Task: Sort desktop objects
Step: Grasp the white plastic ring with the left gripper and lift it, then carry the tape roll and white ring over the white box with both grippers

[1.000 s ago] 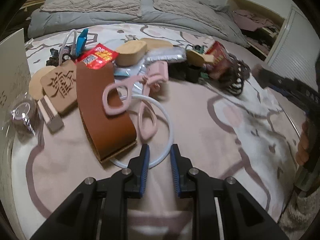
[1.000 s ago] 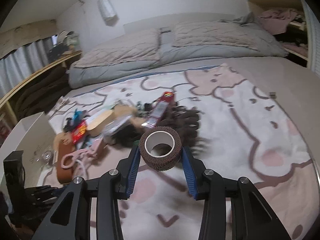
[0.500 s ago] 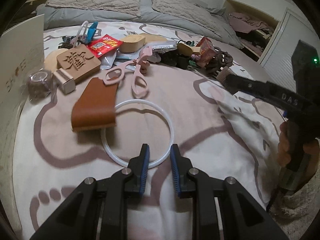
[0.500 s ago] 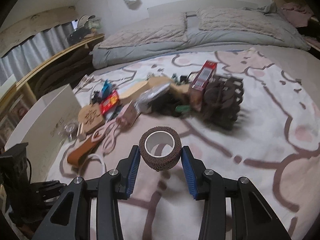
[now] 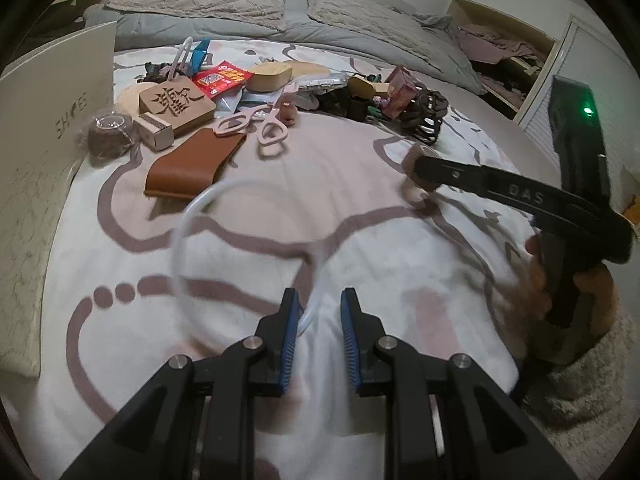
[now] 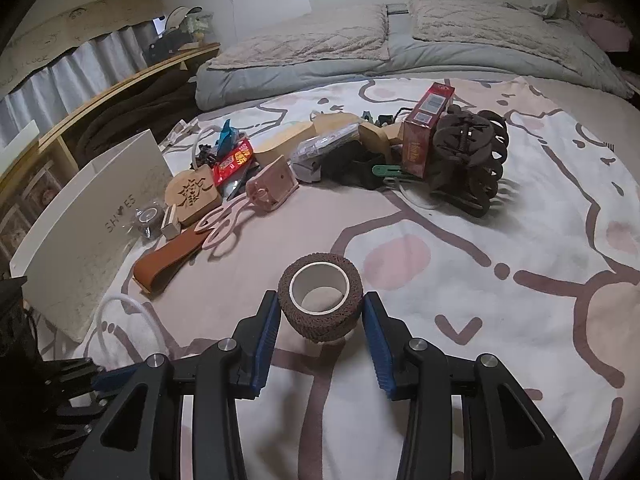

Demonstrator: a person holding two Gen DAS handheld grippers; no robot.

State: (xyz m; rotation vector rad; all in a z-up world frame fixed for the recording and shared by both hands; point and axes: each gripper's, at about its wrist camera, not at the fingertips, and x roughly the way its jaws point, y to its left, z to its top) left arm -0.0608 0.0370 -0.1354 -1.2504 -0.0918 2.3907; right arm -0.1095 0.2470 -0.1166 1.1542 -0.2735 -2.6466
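Carrying a thin white ring pinched in the shut left tongs and a brown tape roll squeezed between the half-open right tongs, low in both frames, probably for sorting away from the pile.

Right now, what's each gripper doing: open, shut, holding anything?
Left gripper: shut on the white ring, pinching its rim and lifting it off the bedspread.
Right gripper: shut on the brown tape roll, pads against both sides.
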